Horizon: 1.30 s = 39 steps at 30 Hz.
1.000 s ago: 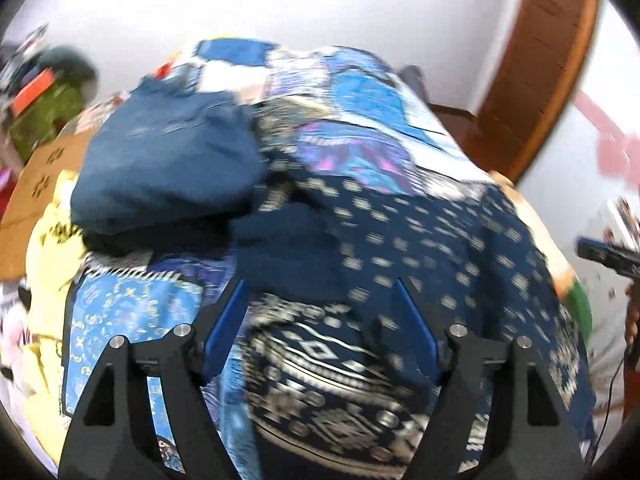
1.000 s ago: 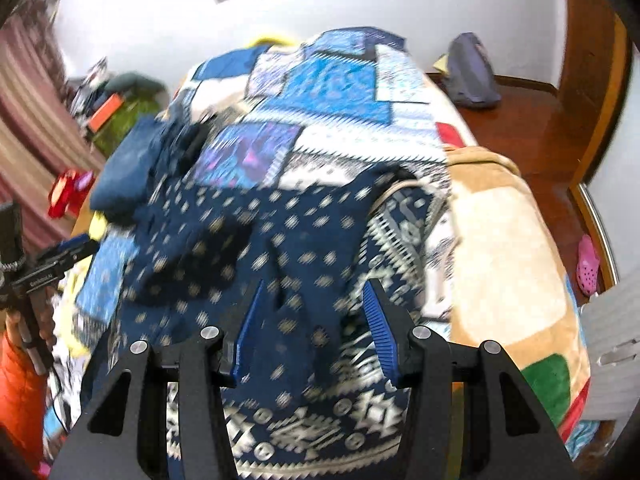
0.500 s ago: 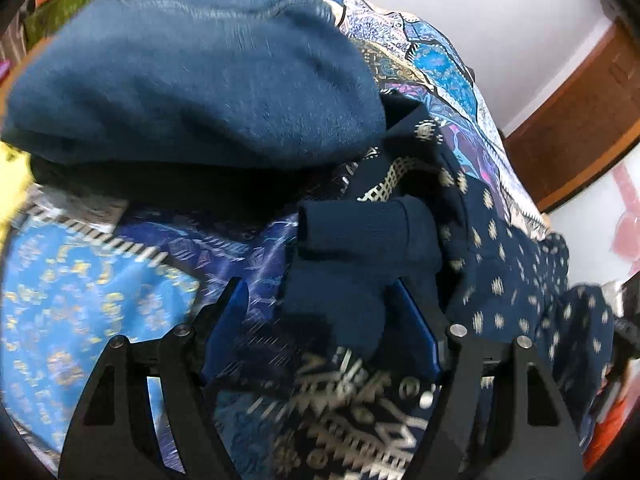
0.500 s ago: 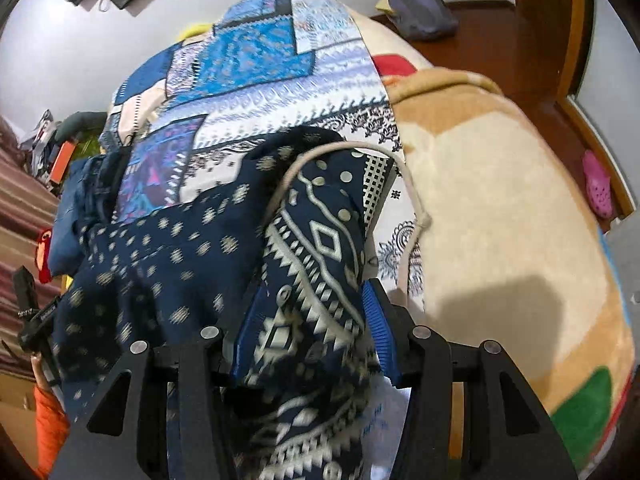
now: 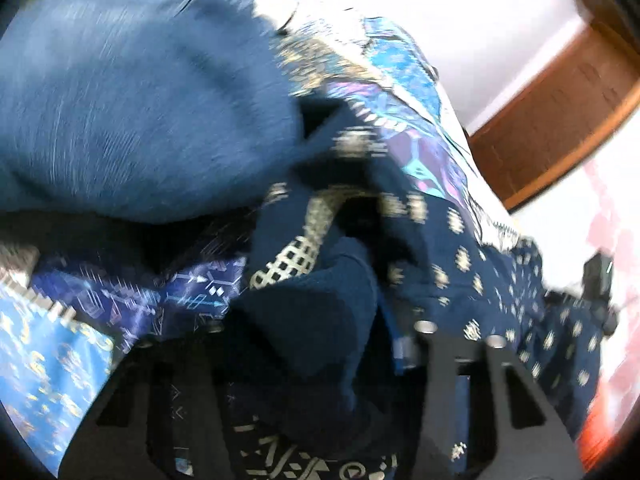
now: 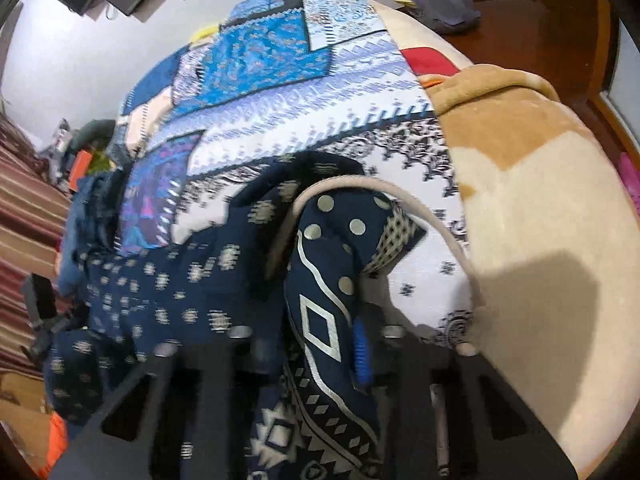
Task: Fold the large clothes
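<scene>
L tongs point(image 5: 308, 336) half-buried in garment point(image 5: 460, 240)

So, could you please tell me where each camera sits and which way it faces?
Left wrist: on the left gripper, facing down at the garment beside folded jeans; its jaws are closing on fabric.
Right wrist: on the right gripper, facing along the bed; its jaws are closing on fabric.
Shared: the garment.

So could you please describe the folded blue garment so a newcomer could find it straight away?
Start at the bed's patchwork quilt. On its left side, beside the patterned navy garment, sits the folded blue garment. It alone is plain, with no print.
</scene>
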Each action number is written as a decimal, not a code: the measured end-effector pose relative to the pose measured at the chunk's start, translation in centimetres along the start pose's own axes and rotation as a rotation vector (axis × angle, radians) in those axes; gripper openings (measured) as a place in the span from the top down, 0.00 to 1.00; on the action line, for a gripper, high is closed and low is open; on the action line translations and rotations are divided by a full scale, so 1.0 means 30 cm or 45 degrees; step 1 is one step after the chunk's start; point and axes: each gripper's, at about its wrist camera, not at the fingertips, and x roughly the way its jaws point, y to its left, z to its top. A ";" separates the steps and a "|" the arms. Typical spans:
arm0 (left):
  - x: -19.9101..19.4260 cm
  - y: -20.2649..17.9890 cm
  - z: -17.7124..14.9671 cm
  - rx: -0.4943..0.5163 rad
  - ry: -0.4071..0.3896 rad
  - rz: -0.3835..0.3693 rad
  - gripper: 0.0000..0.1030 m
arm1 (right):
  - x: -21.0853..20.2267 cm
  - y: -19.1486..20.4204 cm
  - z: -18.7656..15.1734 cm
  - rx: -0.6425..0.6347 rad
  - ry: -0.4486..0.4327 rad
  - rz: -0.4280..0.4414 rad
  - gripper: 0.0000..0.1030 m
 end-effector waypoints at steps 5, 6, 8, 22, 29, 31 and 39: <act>-0.085 -0.135 -0.020 0.233 -0.041 0.103 0.84 | -0.098 0.102 -0.005 -0.138 -0.135 -0.074 0.85; -0.117 -0.161 -0.013 0.247 -0.062 0.105 0.85 | -0.134 0.130 0.000 -0.168 -0.170 -0.082 0.85; -0.167 -0.197 0.004 0.249 -0.094 0.091 0.85 | -0.183 0.176 0.019 -0.220 -0.217 -0.090 0.85; -0.199 -0.328 0.254 0.257 -0.229 0.178 0.86 | -0.213 0.346 0.253 -0.372 -0.366 -0.213 0.86; -0.043 -0.251 0.327 0.255 -0.140 0.250 0.83 | -0.062 0.310 0.334 -0.303 -0.276 -0.294 0.82; -0.019 -0.234 0.331 0.278 -0.104 0.305 0.82 | -0.065 0.311 0.329 -0.299 -0.296 -0.369 0.82; -0.147 -0.194 0.295 0.253 -0.134 0.363 0.71 | -0.246 0.319 0.266 -0.319 -0.345 -0.355 0.66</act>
